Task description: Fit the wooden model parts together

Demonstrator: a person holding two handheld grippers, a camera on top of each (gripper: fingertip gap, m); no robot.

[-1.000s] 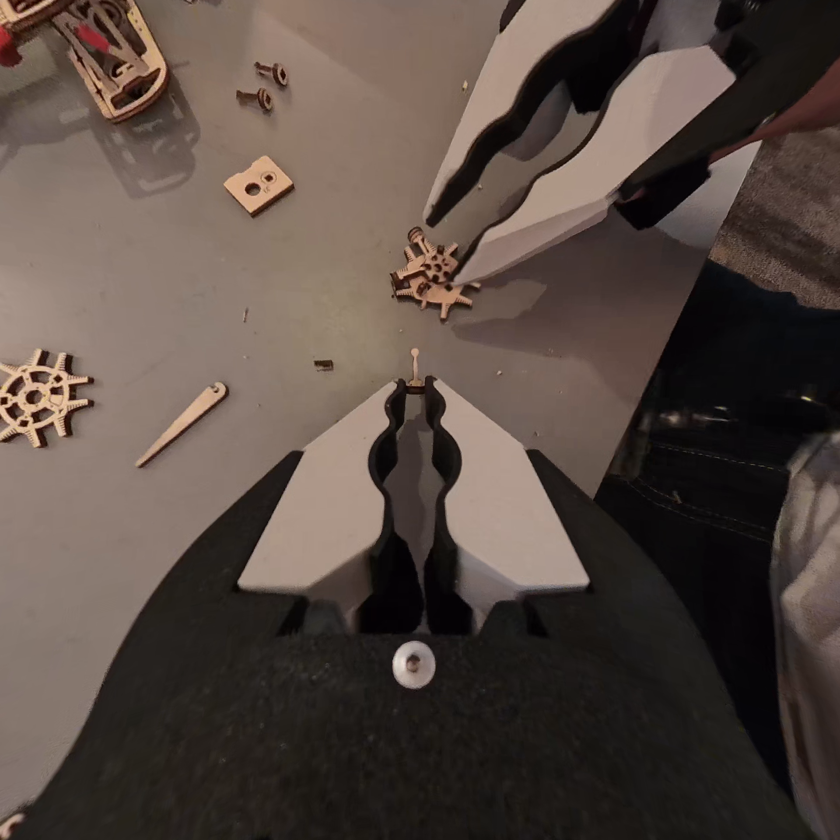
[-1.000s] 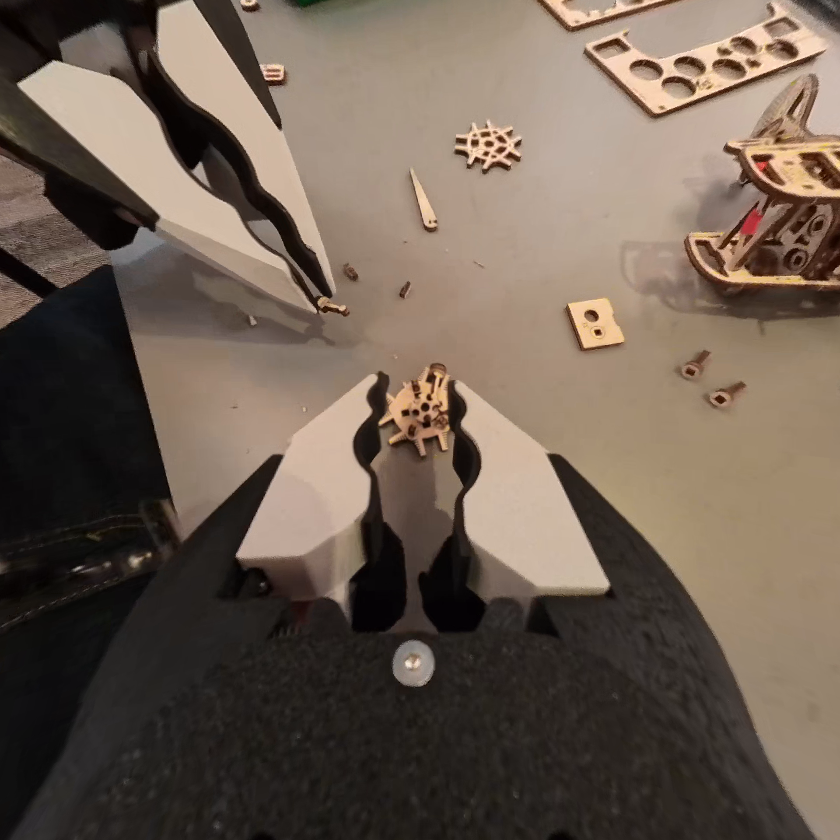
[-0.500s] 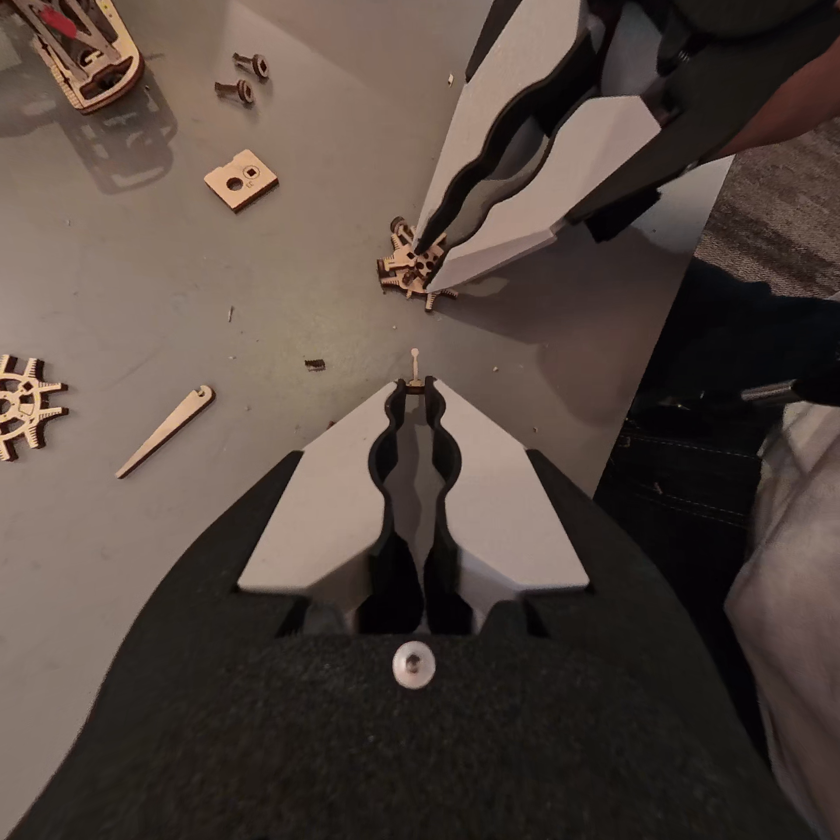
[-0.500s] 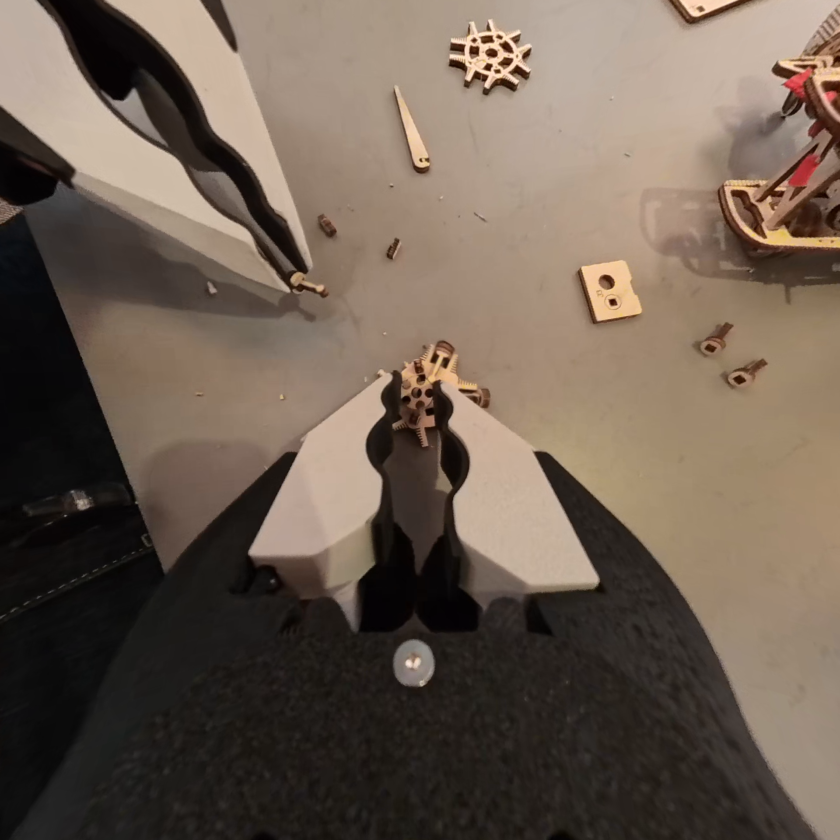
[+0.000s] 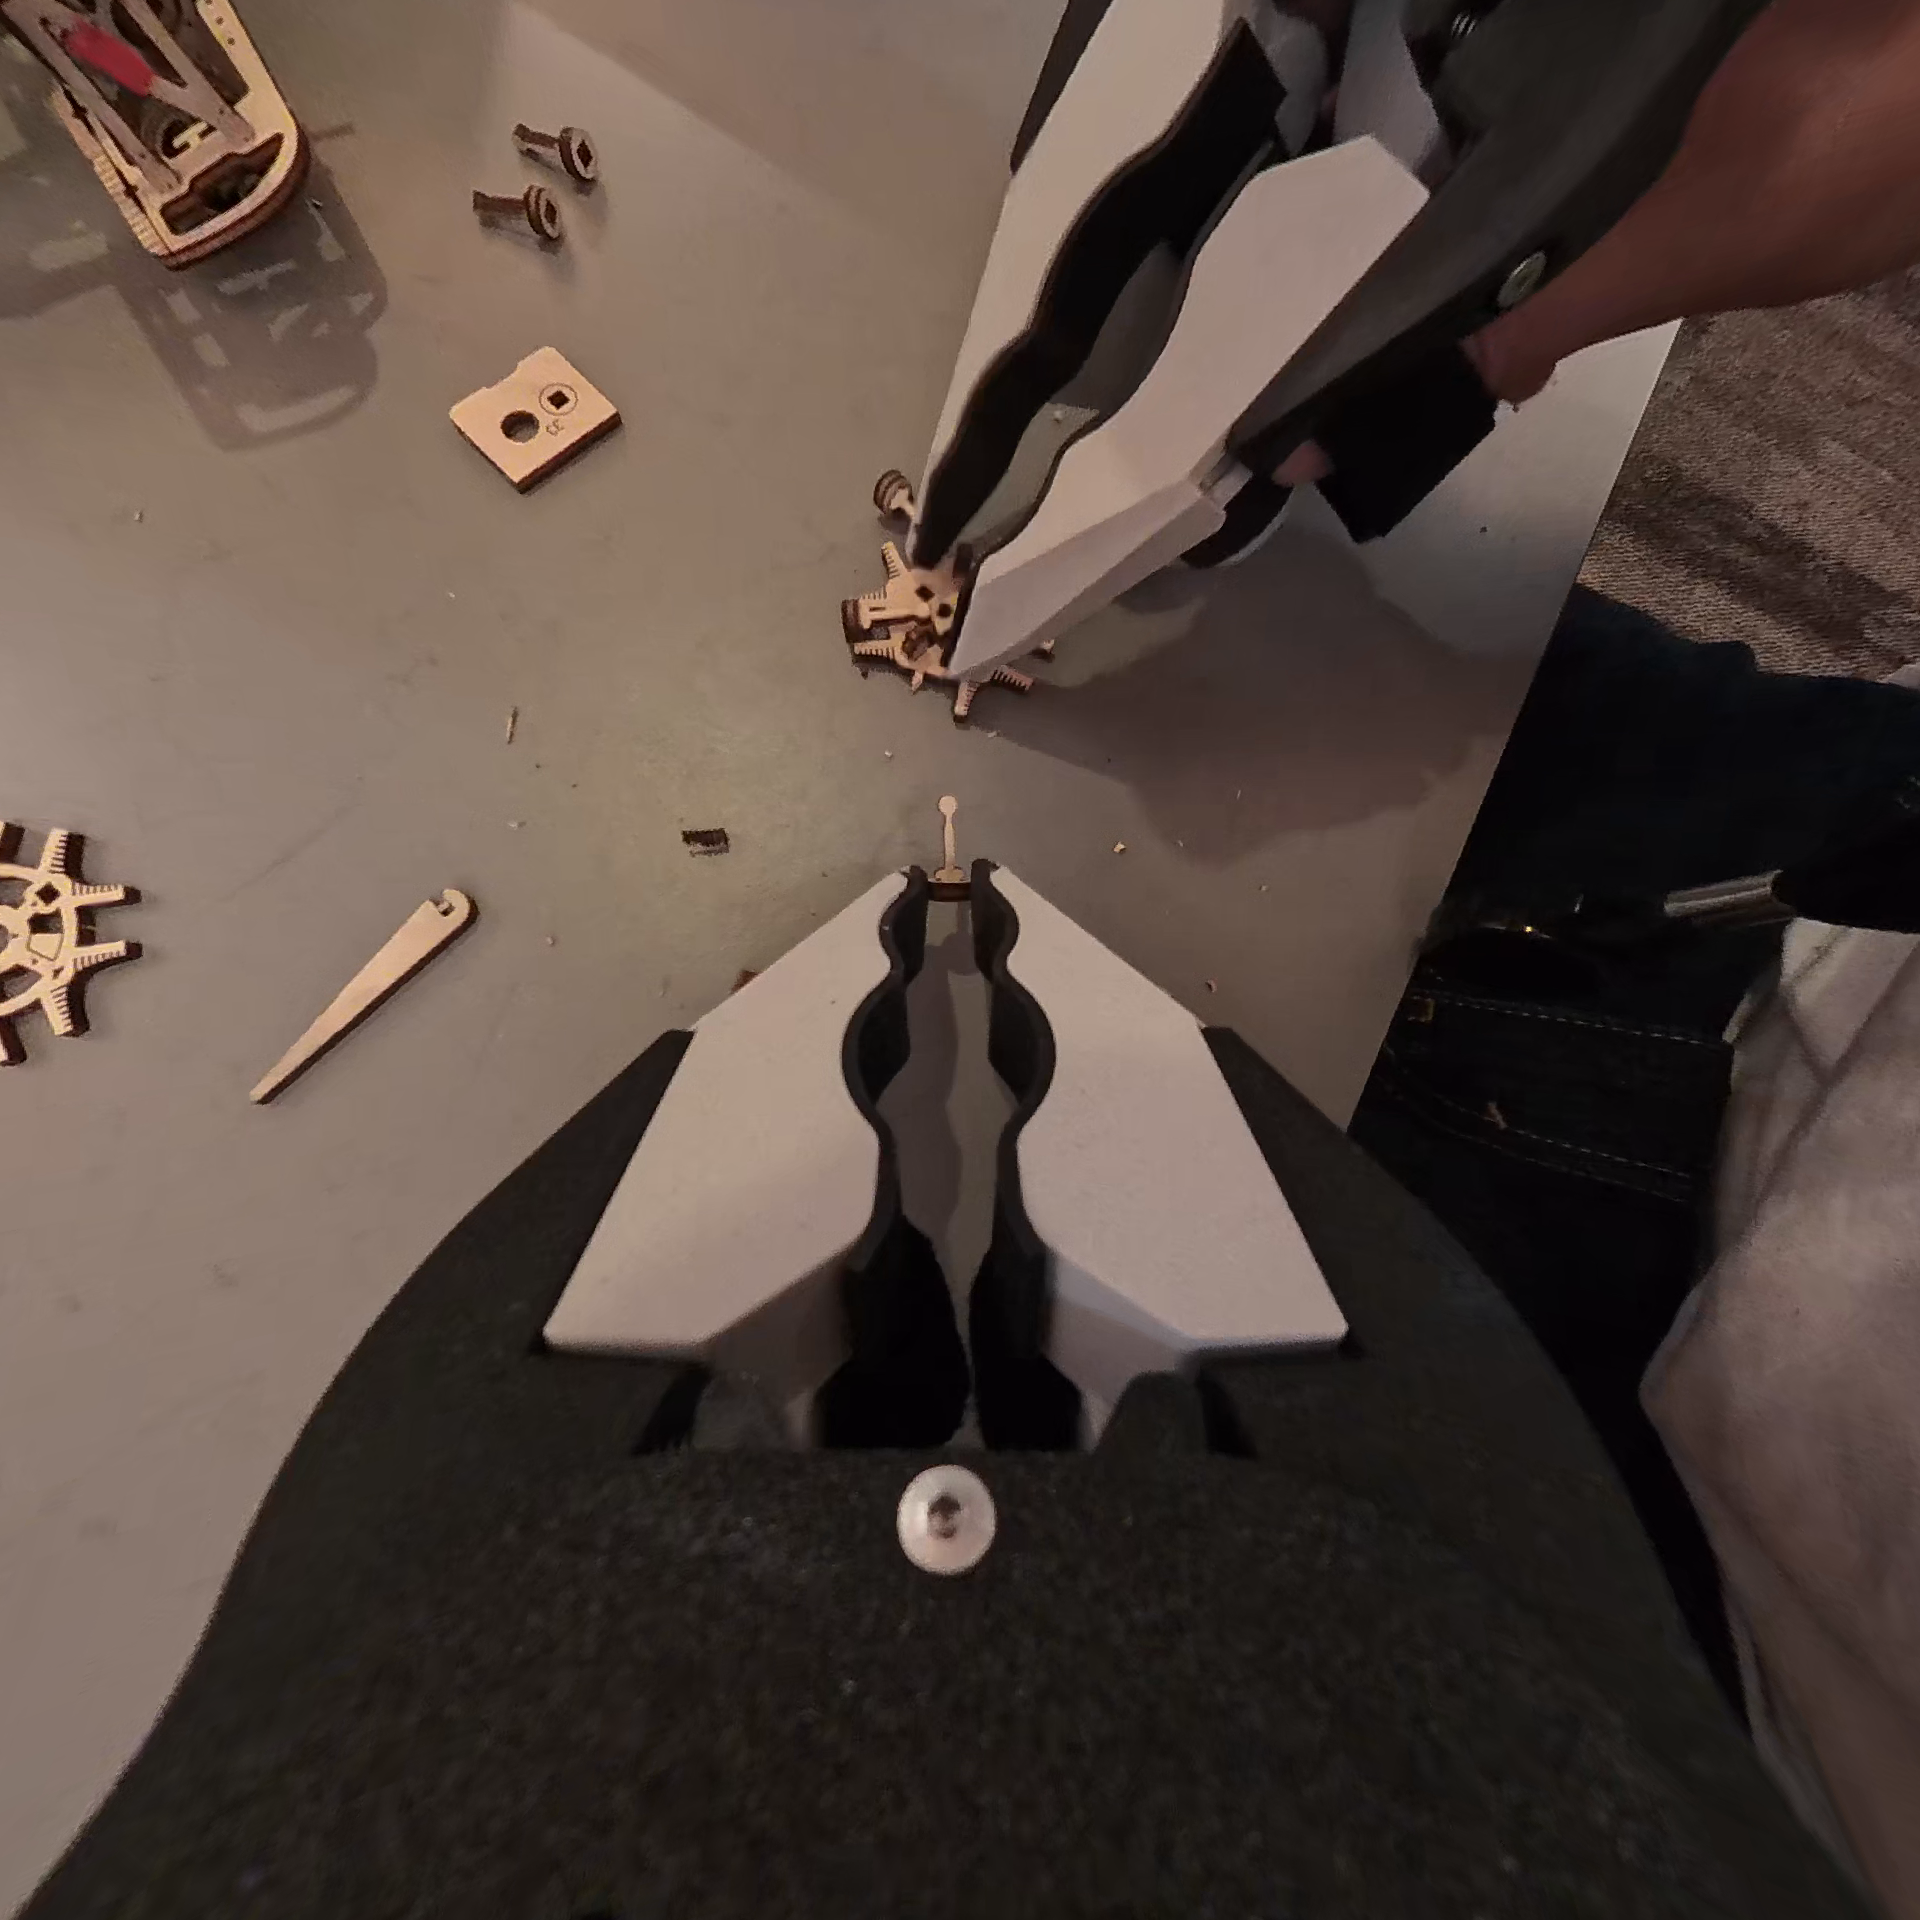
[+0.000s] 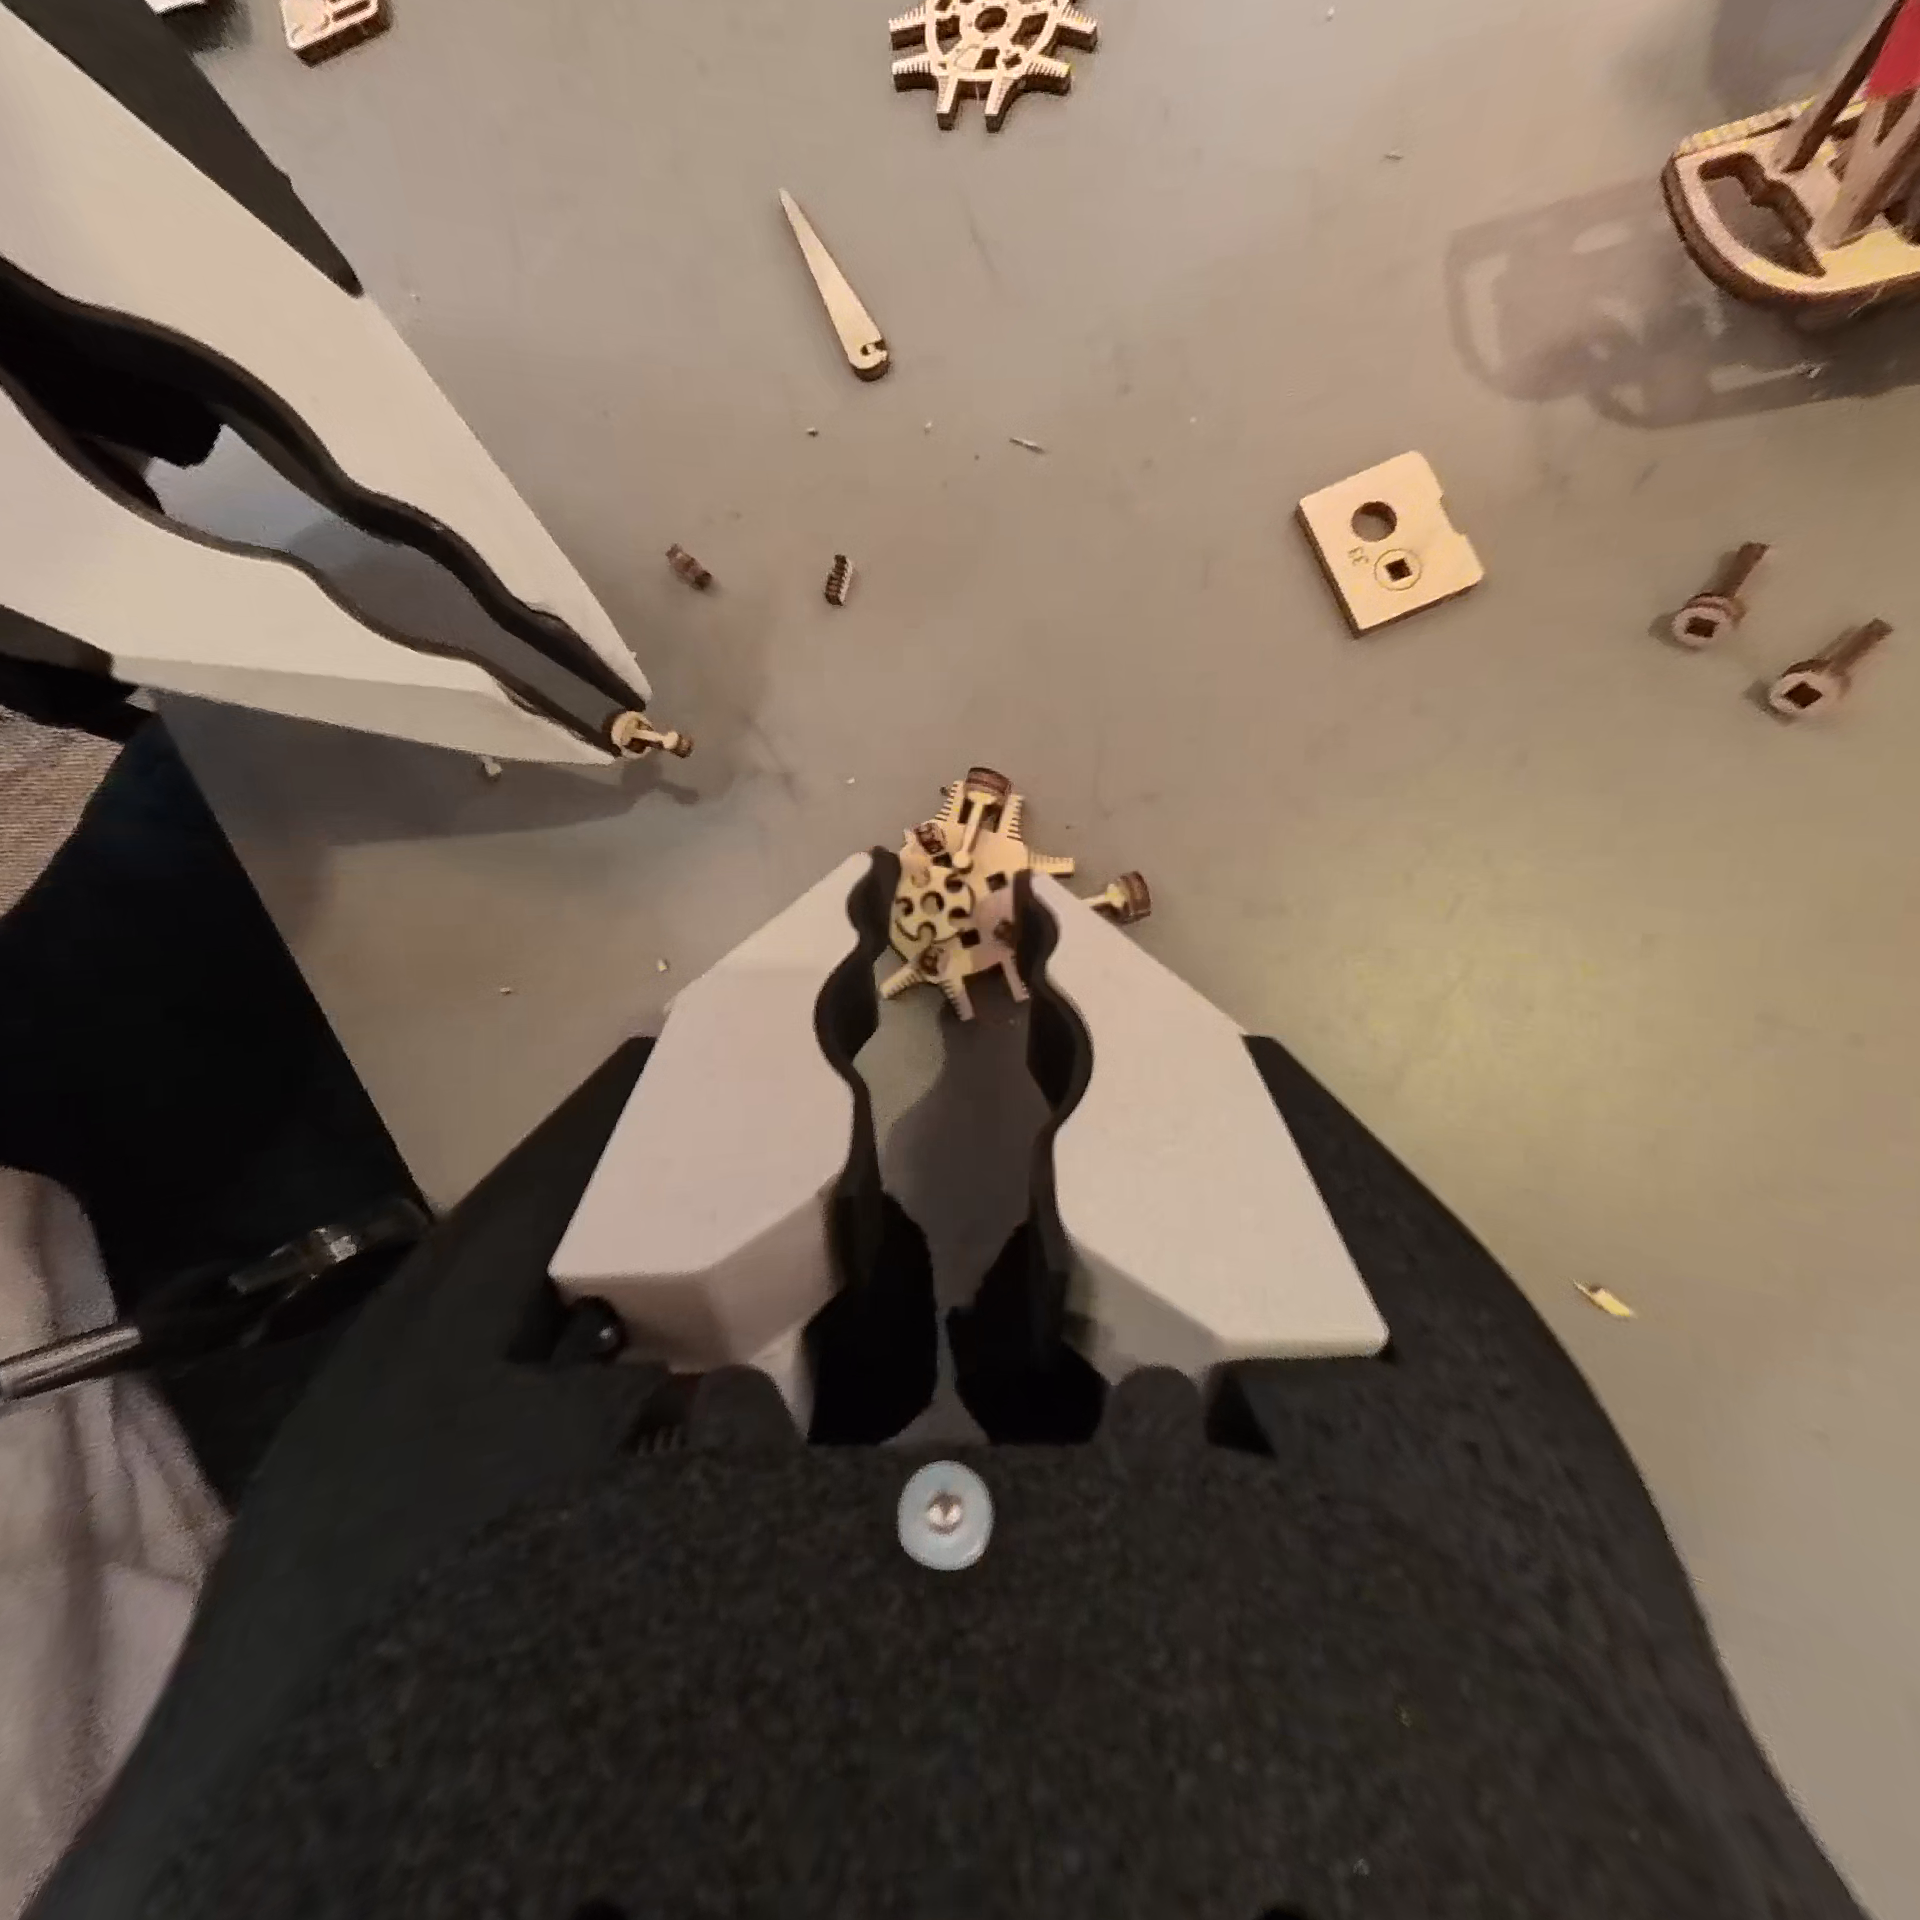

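Note:
My left gripper [image 5: 948, 881] is shut on a tiny wooden pin [image 5: 945, 831] that sticks out past its tips, just above the grey table [image 5: 675, 675]. My right gripper [image 6: 956, 899] is shut on a small toothed wooden gear assembly [image 6: 951, 904] and holds it at the table surface. In the left wrist view the right gripper [image 5: 940, 582] stands ahead of my left one, with the gear assembly [image 5: 904, 629] at its tips. In the right wrist view the left gripper [image 6: 623, 727] and its pin [image 6: 655, 740] are to the left, a short gap from the gear.
Loose on the table lie a spoked wheel [image 6: 987, 52], a wooden wedge [image 6: 836, 286], a square plate with holes [image 6: 1387, 540], two pegs [image 6: 1766, 644] and a part-built model [image 6: 1808, 208]. The table edge [image 5: 1455, 987] and a person's legs are close on the right. The gap from one gripper's tips to the other's is roughly 7 cm. My right gripper's tips are some 15 cm from the part-built model [image 6: 1808, 208]. The left camera catches it too, in the left wrist view [image 5: 215, 161].
My right gripper has closed from open onto the gear assembly and come lower over it. My left gripper still holds the pin and has drifted a little nearer the gear.

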